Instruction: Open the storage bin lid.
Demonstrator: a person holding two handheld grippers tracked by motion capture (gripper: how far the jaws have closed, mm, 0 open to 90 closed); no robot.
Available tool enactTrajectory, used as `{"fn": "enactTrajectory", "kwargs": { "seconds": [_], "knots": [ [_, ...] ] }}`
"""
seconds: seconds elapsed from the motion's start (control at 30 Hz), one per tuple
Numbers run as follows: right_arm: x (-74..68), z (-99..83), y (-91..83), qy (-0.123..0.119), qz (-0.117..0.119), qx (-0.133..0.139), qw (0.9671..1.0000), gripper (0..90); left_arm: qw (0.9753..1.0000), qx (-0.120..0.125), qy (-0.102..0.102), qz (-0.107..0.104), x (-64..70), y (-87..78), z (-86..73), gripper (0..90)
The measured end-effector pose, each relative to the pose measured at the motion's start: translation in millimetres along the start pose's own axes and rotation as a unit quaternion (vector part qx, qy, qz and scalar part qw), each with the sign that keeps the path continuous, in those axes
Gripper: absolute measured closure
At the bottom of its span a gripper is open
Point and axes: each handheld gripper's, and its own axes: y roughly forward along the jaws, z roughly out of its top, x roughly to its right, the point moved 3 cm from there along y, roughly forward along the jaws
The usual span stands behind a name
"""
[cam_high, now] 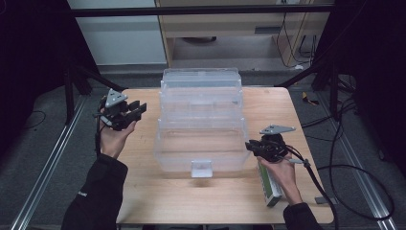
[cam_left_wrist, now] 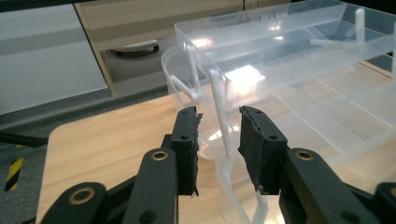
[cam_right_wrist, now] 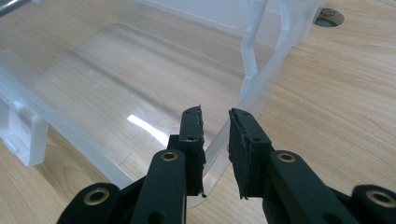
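A clear plastic tiered organiser box point(cam_high: 201, 129) stands open in the middle of the wooden table point(cam_high: 158, 196), its trays stepped back and up. My left gripper point(cam_high: 136, 111) is held off the box's left side, open. One of the box's thin clear hinge struts point(cam_left_wrist: 219, 100) shows through the gap between its jaws. My right gripper point(cam_high: 250, 145) is at the box's front right corner, open with a narrow gap. The bottom tray's rim point(cam_right_wrist: 259, 88) runs slantwise under that gap. Nothing is held in either gripper.
A green and white carton point(cam_high: 268, 184) lies on the table under the right hand. A clear latch tab point(cam_high: 201, 168) juts from the box's front wall. Cables trail off the table's right side. Dark frame bars and a cabinet stand beyond the far edge.
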Motion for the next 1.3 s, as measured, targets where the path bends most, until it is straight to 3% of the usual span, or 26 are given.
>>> {"fn": "enactTrajectory", "kwargs": {
  "seconds": [0.43, 0.63, 1.0, 1.3],
  "knots": [
    [-0.8, -0.1, 0.0, 0.0, -0.003, 0.002, 1.0, 75.5, 0.9986, -0.046, -0.018, -0.02, 15.4, -7.5, -60.9, 64.8],
    [-0.8, -0.1, 0.0, 0.0, -0.003, 0.001, 1.0, 75.5, 0.9963, -0.079, 0.001, -0.033, 30.4, -1.3, -79.7, 62.8],
    [-1.3, 0.0, 0.1, -0.001, -0.006, 0.0, 1.0, 75.6, 0.9917, -0.118, 0.027, -0.043, 46.3, 10.3, -93.3, 64.9],
    [-3.9, 0.3, 0.1, 0.0, -0.013, -0.001, 0.9999, 75.9, 0.9919, -0.115, 0.031, -0.044, 45.5, 11.5, -94.3, 65.4]
  ]
}}
